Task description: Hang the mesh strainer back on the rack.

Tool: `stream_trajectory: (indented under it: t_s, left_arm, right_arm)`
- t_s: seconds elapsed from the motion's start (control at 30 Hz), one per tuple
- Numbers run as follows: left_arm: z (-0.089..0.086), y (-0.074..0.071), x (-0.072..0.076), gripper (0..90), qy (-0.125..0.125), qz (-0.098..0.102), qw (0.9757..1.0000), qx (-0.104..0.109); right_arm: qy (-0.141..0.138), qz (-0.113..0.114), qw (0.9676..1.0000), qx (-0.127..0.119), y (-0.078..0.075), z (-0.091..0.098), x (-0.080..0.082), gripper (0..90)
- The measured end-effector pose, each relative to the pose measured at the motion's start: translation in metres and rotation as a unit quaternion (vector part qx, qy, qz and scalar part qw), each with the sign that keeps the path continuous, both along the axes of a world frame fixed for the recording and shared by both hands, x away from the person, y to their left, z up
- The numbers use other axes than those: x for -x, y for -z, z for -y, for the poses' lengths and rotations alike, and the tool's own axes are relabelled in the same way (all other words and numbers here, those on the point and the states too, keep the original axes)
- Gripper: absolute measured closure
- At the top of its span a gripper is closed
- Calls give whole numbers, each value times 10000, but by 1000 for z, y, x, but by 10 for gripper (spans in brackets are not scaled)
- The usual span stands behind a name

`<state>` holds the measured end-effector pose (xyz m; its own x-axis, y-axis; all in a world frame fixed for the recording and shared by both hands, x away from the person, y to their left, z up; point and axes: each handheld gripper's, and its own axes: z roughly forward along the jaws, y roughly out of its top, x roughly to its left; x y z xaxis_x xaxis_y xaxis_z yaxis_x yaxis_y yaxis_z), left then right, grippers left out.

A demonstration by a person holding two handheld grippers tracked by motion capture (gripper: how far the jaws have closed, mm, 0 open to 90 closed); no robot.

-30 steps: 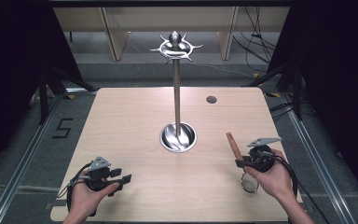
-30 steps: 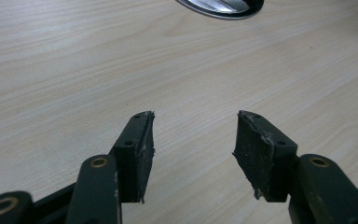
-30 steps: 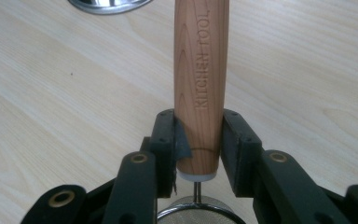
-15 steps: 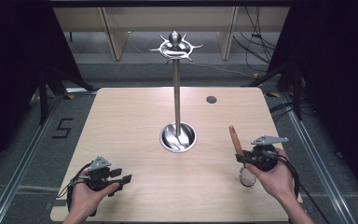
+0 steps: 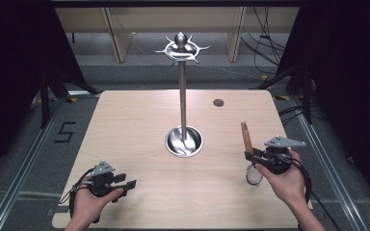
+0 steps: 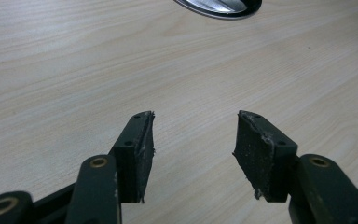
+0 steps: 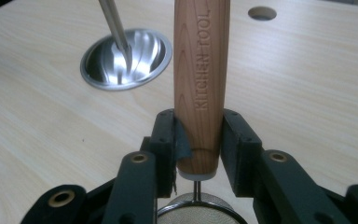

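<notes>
Since the earlier picture, the right gripper has lifted the strainer a little, so its wooden handle stands more upright. The left gripper has stayed where it was.

The right fingers are clamped on the low end of the wooden handle, one finger on each side. The handle sticks up past the fingertips and has the words KITCHEN TOOL on it. Just under the fingers, a thin metal stem goes down to the round mesh bowl of the strainer. In the high view the mesh bowl hangs just below the right hand, close over the bench.

The left fingers are apart with nothing between them. Only bare bench lies under them. The left hand rests near the front edge of the bench.

Out past both pairs of fingers, in the middle of the bench, stands a shiny metal stand. It has a round base, a tall thin pole and a ring of hooks on top. A small round hole sits in the bench behind it.
</notes>
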<state>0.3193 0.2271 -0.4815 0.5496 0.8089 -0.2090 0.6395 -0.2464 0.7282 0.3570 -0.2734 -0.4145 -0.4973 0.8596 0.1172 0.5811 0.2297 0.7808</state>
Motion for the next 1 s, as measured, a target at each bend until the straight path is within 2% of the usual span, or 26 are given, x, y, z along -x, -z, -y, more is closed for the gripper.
stream_trajectory:
  t_s: [0.03,0.13,0.23,0.37,0.47,0.5,0.53,0.6,0.63,0.67,0.7,0.73,0.87,0.9,0.93,1.0]
  left_arm:
    - [0,0,0,457,0,0,10000,0]
    - [0,0,0,457,-7,24,10000,1]
    - [0,0,0,457,-17,30,10000,-2]
    - [0,0,0,457,-15,7,10000,-10]
    - [0,0,0,456,-27,13,10000,0]
    - [0,0,0,457,-28,17,10000,2]
    - [0,0,0,456,-28,18,10000,4]
    - [0,-1,1,457,-33,12,10000,-2]
    - [0,-1,1,456,-26,10,10000,3]
    - [1,0,1,456,-42,12,10000,27]
    - [1,0,1,456,-76,17,9999,77]
    - [1,0,1,456,-57,20,10000,69]
    - [2,0,1,456,-114,34,9999,116]
    - [1,0,1,456,-110,31,9999,121]
    - [1,0,1,456,-114,36,9998,126]
    - [1,1,1,456,-128,46,9998,138]
  right_arm:
    - [-11,172,9998,-57,1,0,-1,690]
    - [-14,171,9998,-35,-1,0,-1,690]
    - [-141,245,9996,21,-1,0,-2,690]
    - [-113,201,9997,-52,-2,0,-2,689]
    - [-137,315,9994,-82,-3,0,-3,690]
    - [-38,125,9994,-308,-3,-3,-1,690]
    - [-56,120,9995,-272,-5,-3,-1,690]
    - [-153,316,9991,-254,-5,-1,-4,690]
    - [-87,175,9988,-438,-6,-4,-2,689]
    - [-78,107,9988,-475,-8,-4,-2,690]
    - [-111,184,9986,-488,-10,-3,-4,690]
    - [-182,383,9982,-420,-10,-2,-7,689]
    - [-101,285,9977,-606,-15,-6,-7,689]
    - [-153,410,9978,-493,-16,-5,-8,690]
    - [-117,405,9974,-591,-18,-7,-8,690]
    - [-149,506,9971,-548,-20,-7,-9,689]
